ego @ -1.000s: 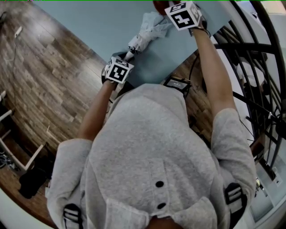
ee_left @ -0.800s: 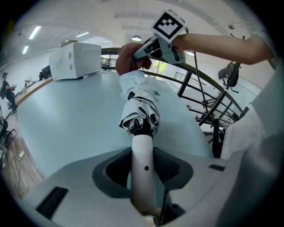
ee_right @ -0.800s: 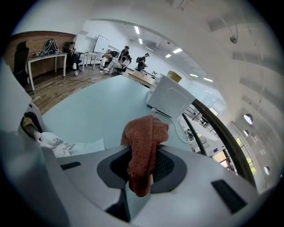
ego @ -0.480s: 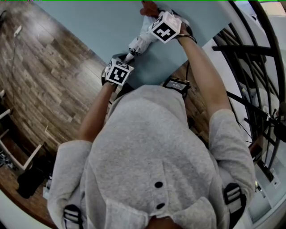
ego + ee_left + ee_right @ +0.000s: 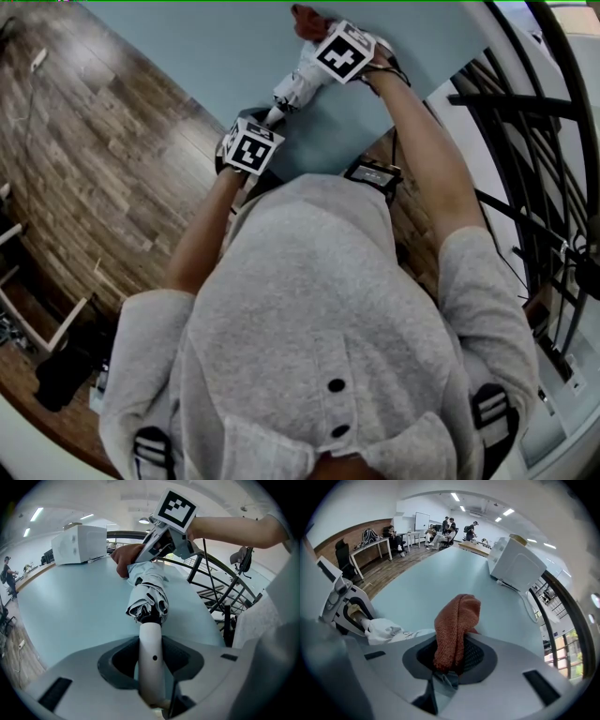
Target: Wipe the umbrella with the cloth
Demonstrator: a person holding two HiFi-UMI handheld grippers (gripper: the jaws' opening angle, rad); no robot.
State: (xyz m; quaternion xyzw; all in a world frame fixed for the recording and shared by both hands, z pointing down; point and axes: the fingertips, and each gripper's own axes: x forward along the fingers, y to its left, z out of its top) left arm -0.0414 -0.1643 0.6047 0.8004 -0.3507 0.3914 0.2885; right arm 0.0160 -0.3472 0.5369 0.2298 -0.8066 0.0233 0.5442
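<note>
Where the umbrella lies: the folded white fabric umbrella [image 5: 291, 87] [image 5: 147, 592] [image 5: 384, 631] rests lengthwise on the pale blue table [image 5: 187, 56] [image 5: 65, 611] [image 5: 426, 578], with its smooth white handle [image 5: 151, 658] towards the person.
Left gripper [image 5: 266, 120] [image 5: 151, 665]: jaws clamped on the handle, the canopy spreading just beyond them.
Right gripper [image 5: 317, 37] [image 5: 152, 552] [image 5: 452, 660]: jaws closed on a bunched rust-red knitted cloth [image 5: 457, 620] [image 5: 304, 16] [image 5: 123, 558], which stands up between them.
Cloth and umbrella: in the left gripper view the cloth meets the far end of the canopy.
Hidden in head view: the right gripper's black-and-white marker cube [image 5: 343, 52] covers the canopy's far end, the cloth is cut off by the top edge, and both pairs of jaws are out of sight. The person's grey hooded top [image 5: 319, 328] fills the lower half.
Hidden in right gripper view: the gripper's own body blocks the spot where cloth and canopy meet.
Hard to make out: a white box-shaped appliance [image 5: 77, 545] [image 5: 515, 562] at the table's far side; what kind I cannot tell.
Change over the last second: the right gripper has come in from the table's far right edge onto the umbrella, and now covers canopy that then lay open to view. The left gripper and the handle have not shifted.
</note>
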